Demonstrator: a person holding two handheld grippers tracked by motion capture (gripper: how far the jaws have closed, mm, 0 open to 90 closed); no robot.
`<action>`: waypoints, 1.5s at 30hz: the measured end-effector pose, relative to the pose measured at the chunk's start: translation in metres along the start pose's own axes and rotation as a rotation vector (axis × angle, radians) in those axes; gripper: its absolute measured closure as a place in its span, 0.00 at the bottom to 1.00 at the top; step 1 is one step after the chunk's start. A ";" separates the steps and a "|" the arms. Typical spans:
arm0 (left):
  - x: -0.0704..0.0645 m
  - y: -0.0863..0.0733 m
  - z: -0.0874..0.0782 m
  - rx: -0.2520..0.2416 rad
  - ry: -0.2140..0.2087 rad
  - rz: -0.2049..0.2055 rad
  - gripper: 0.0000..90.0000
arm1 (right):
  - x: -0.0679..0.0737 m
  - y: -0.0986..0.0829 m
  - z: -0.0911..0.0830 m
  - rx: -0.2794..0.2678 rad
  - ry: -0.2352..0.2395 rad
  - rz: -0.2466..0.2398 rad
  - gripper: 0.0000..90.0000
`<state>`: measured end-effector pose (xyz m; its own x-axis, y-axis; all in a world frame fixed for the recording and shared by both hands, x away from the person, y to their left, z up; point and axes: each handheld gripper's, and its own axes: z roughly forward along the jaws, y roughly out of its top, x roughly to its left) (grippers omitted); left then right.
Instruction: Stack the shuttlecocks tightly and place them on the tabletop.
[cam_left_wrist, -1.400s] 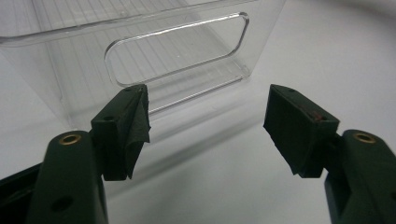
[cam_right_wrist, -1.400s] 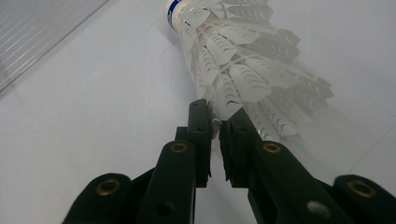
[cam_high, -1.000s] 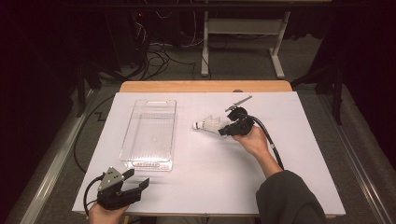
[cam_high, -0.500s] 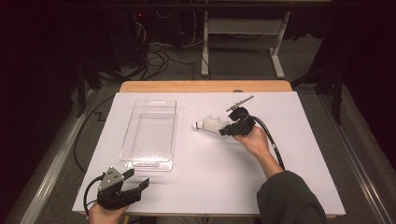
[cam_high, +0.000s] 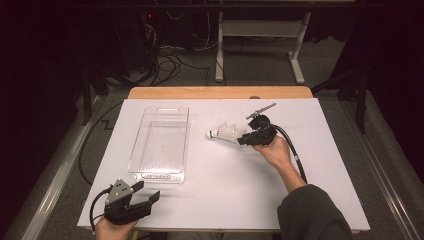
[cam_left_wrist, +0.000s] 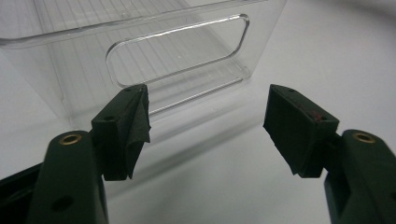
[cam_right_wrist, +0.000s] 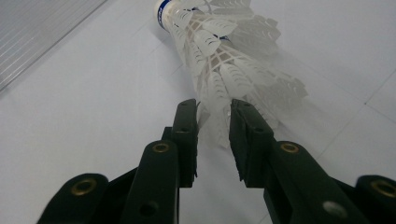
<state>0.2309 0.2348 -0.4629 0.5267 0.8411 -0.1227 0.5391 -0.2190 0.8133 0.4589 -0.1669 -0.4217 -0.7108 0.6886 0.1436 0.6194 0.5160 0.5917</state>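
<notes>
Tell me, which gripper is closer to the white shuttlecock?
Right. The right gripper has its jaws closed on the shuttlecock skirt. The left gripper sits open at the table's near edge, just in front of the clear bin, far from it.

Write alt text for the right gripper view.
The right gripper's two black fingers close on the feathered skirt of a white plastic shuttlecock lying on the white table, its blue-banded cork tip pointing away. A ribbed clear plastic bin's edge sits upper left.
</notes>
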 end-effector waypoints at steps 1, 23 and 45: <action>0.000 0.000 0.000 0.000 0.000 0.000 0.36 | 0.000 0.000 0.000 -0.001 0.001 -0.001 0.81; 0.000 0.000 0.000 0.001 0.000 0.002 0.36 | 0.000 -0.005 -0.006 -0.017 0.002 0.008 0.78; -0.002 0.000 0.003 0.005 -0.006 0.003 0.36 | -0.003 -0.037 -0.033 -0.125 -0.085 0.044 0.57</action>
<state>0.2323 0.2317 -0.4641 0.5322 0.8376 -0.1237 0.5409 -0.2240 0.8107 0.4272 -0.2054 -0.4177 -0.6500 0.7524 0.1067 0.5989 0.4207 0.6814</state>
